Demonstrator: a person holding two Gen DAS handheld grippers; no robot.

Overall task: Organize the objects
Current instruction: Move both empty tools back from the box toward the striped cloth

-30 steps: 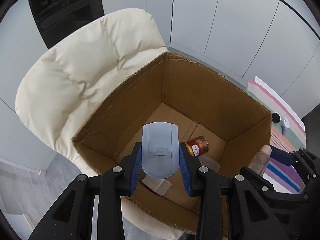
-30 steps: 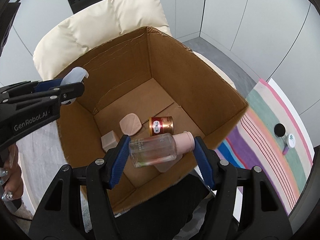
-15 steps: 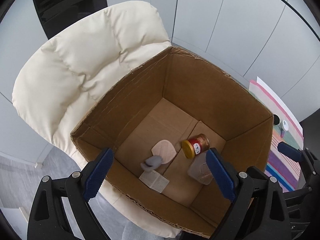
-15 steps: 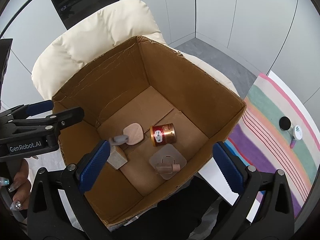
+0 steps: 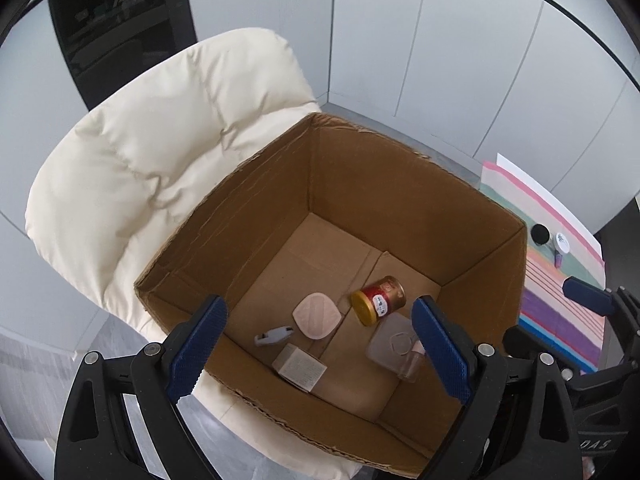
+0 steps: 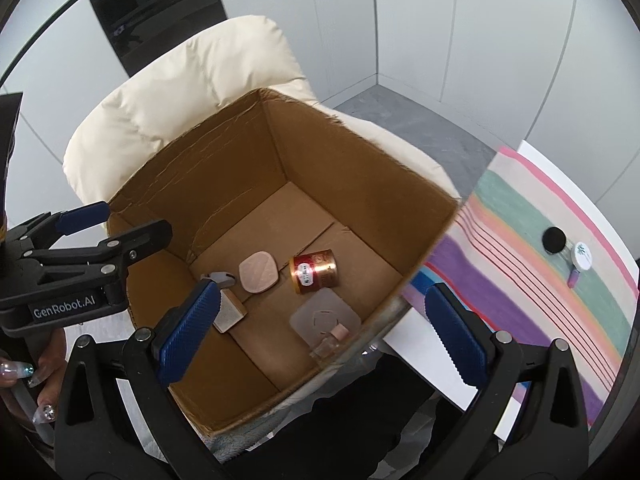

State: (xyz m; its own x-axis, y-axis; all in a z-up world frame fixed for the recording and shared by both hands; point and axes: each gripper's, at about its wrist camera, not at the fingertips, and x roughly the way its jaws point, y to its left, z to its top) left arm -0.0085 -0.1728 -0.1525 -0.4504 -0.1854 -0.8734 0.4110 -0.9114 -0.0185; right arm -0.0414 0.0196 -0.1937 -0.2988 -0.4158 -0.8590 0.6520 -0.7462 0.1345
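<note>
Box: open brown cardboard carton, standing on the cream padded chair.

Contents, all on the box floor:
- Can: red and gold, on its side, near the floor's middle seam.
- Compact: pink, rounded, flat, just left of the can.
- Clip: small grey item, left of the compact, near the box's left wall.
- Carton: small beige package, just in front of the clip.
- Bottle: clear, square, pink-capped, lying flat in front of the can, close to the box's near-right wall.

Left gripper: above the box's near-left edge, blue pads spread wide, holding nothing.
Right gripper: above the box's near-right corner, pads likewise wide apart, empty.

Outside the box, to its right: striped cloth carrying a black disc, a white-lidded jar and a small purple tube, grouped close together, well apart from the box.
</note>
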